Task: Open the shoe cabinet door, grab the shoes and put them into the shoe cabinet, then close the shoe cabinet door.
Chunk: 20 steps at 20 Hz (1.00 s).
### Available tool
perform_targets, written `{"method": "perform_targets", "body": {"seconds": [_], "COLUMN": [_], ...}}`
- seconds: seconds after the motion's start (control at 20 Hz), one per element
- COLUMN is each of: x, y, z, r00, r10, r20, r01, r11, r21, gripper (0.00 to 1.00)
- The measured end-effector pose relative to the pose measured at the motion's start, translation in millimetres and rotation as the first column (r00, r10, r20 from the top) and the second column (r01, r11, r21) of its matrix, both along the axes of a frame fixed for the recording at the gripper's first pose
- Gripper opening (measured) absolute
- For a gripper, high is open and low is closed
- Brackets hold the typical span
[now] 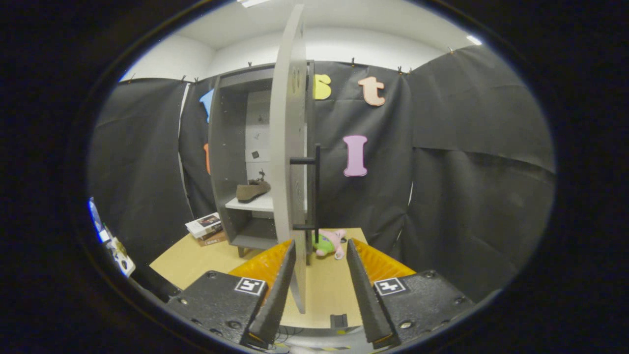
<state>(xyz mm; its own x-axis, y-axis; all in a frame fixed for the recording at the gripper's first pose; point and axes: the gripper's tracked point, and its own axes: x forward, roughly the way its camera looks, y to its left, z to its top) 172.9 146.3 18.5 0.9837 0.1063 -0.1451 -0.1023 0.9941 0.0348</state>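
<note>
The grey shoe cabinet (228, 162) stands on the wooden table with its door (289, 162) swung open, edge-on toward me. A black bar handle (316, 187) runs down the door's right face. One brown shoe (252, 191) lies on the white shelf (255, 204) inside the cabinet. My gripper (320, 250) is open, its two black fingers (280, 290) spread apart. The door's lower edge sits just inside the left finger, and nothing is pressed between the fingers.
A pink and green plush toy (329, 242) lies on the table (196, 260) just beyond the fingers, right of the door. A stack of books (206, 228) rests left of the cabinet. Black cloth walls close in behind and to both sides.
</note>
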Motion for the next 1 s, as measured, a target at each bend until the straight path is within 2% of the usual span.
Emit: {"method": "perform_targets", "body": {"seconds": [0.05, 0.2, 0.5, 0.6, 0.8, 1.0], "x": [-2.6, -10.4, -11.6, -7.9, 41.6, 82.1], "y": [1.8, 17.1, 57.1, 75.8, 127.4, 161.4], "z": [-4.4, -24.3, -59.1, -84.5, -160.1, -229.2], "r00": [1.000, 0.998, 0.987, 0.981, 0.961, 0.919], "r10": [-0.005, -0.010, 0.080, 0.102, 0.114, 0.145], "r20": [-0.011, -0.069, -0.137, -0.167, -0.252, -0.367], "r01": [0.005, 0.010, -0.082, -0.105, -0.135, -0.149], "r11": [1.000, 1.000, 0.997, 0.994, 0.989, 0.989], "r21": [0.007, 0.005, -0.005, -0.010, -0.065, 0.019], "gripper": [0.74, 0.85, 0.85, 0.85, 0.86, 0.86]}}
